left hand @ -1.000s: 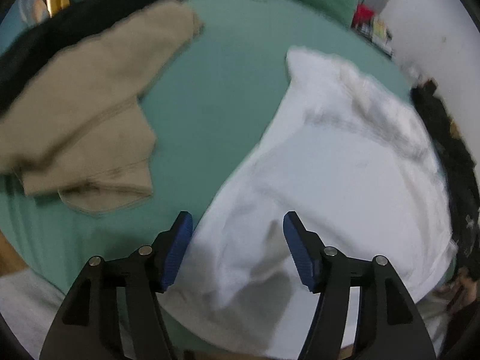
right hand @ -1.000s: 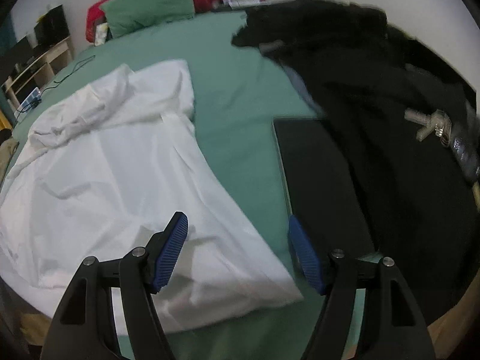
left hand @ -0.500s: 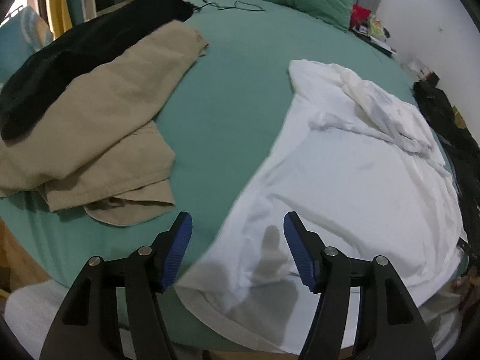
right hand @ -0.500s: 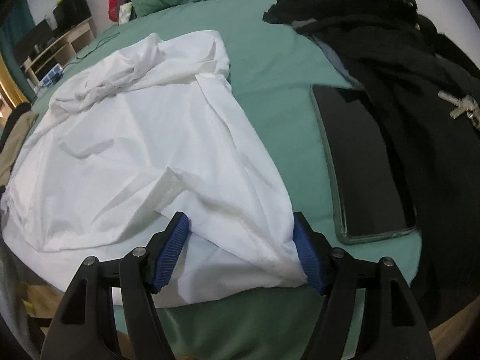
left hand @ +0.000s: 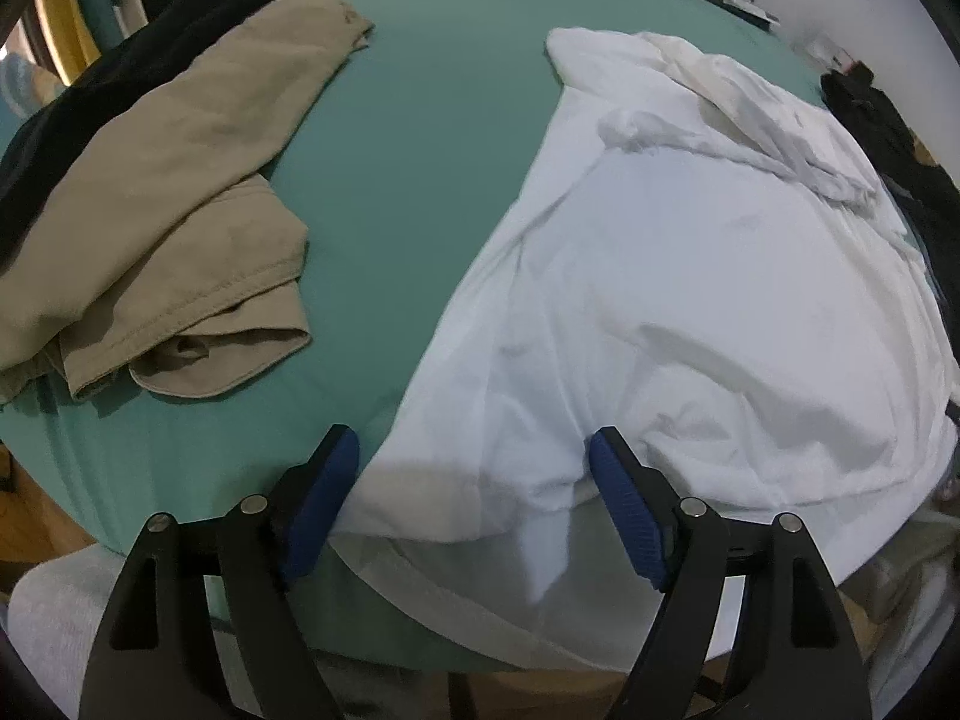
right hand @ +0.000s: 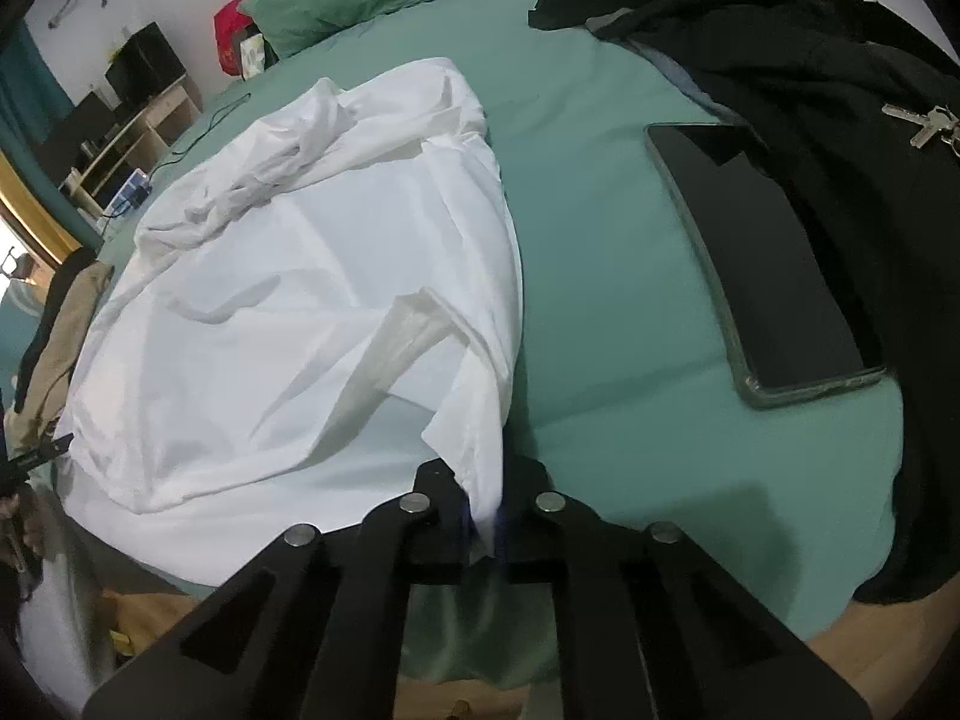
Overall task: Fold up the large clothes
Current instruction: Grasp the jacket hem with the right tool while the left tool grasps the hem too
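2 views, 1 garment: we take the left wrist view first, then the right.

Left view, garment: the white garment (left hand: 690, 276) lies spread and creased on the green bed sheet (left hand: 420, 150), its near hem hanging a little over the bed edge.
Left view, gripper: our left gripper (left hand: 474, 504) has its jaws wide apart, straddling the near left corner of the hem; the blue pads (left hand: 624, 516) sit on either side of the cloth and nothing is pinched.
Left view, surroundings: the beige trousers (left hand: 168, 192) lie well apart to the left, with a black garment (left hand: 120, 78) behind them.

Right view, gripper: our right gripper (right hand: 489, 516) is closed tight on the near right corner of the white garment (right hand: 300, 312), and the cloth rises in a taut ridge toward the jaws.
Right view, surroundings: a phone (right hand: 762, 258) lies face up on the sheet to the right, touching a heap of black clothes (right hand: 840, 120) with keys (right hand: 924, 123) on top.

Step in hand: we judge this to be the 1st grasp of the hem, 1 corner taken and 1 still free.
Next move: we think the left jaws need to close on their corner, so that both hands can lift together and carry the hem toward the collar end, keeping clear of the phone.
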Available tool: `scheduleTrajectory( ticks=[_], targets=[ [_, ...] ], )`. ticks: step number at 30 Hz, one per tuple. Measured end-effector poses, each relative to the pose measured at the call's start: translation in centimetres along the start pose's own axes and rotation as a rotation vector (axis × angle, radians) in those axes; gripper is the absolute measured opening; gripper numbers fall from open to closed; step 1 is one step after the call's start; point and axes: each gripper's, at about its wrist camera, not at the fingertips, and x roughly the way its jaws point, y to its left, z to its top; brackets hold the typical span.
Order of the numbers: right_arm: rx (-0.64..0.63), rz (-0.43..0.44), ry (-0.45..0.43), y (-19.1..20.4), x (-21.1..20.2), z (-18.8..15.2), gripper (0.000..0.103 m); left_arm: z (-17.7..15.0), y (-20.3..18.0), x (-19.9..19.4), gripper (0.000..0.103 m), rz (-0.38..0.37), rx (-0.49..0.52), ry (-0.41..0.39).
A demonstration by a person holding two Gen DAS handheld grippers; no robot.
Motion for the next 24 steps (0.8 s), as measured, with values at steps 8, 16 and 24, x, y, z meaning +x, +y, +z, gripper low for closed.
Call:
scheduleTrajectory(
  ticks=[8, 16, 24],
  targets=[
    [0.119, 0.121, -0.054, 0.2, -1.9, -1.1, 0.004, -1.7, 0.7, -2.1, 0.003, -0.092, -0.042, -0.007],
    [0.205, 0.142, -0.205, -0.4, -6.3, -1.8, 0.004, -2.5, 1.6, -7.2, 0.002, -0.106, -0.057, -0.151],
    [0.124, 0.095, -0.260, 1.1, -10.5, -2.4, 0.004, -2.6, 3.2, -12.0, 0.002, -0.121, -0.054, -0.247]
  ],
)
